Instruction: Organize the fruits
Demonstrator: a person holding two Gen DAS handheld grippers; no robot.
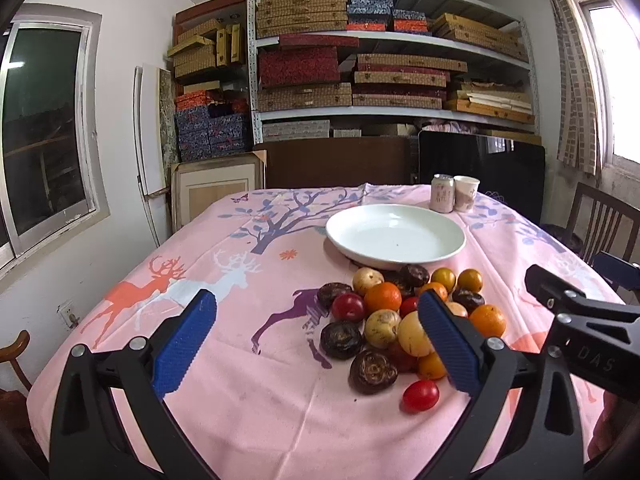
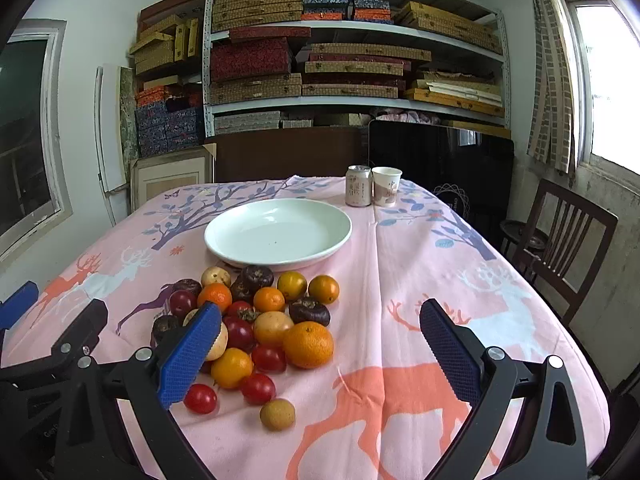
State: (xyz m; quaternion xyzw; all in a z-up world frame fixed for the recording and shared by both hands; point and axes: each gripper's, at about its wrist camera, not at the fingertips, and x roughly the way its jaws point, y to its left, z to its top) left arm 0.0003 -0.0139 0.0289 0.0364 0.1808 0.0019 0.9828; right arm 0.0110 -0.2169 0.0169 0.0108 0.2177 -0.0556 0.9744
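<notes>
Tan longan (image 2: 277, 413) shows only from the right wrist.

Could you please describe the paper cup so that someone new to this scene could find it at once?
Start at the white plate on the pink tablecloth. Beyond it, at the far edge, stand two small containers. The paper cup is the right one, open-topped, unlike the can.

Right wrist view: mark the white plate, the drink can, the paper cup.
white plate (image 2: 224, 246), right wrist view, on its near-left rim.
drink can (image 2: 358, 188), right wrist view, mid-body label.
paper cup (image 2: 386, 188), right wrist view, on its side wall.
</notes>
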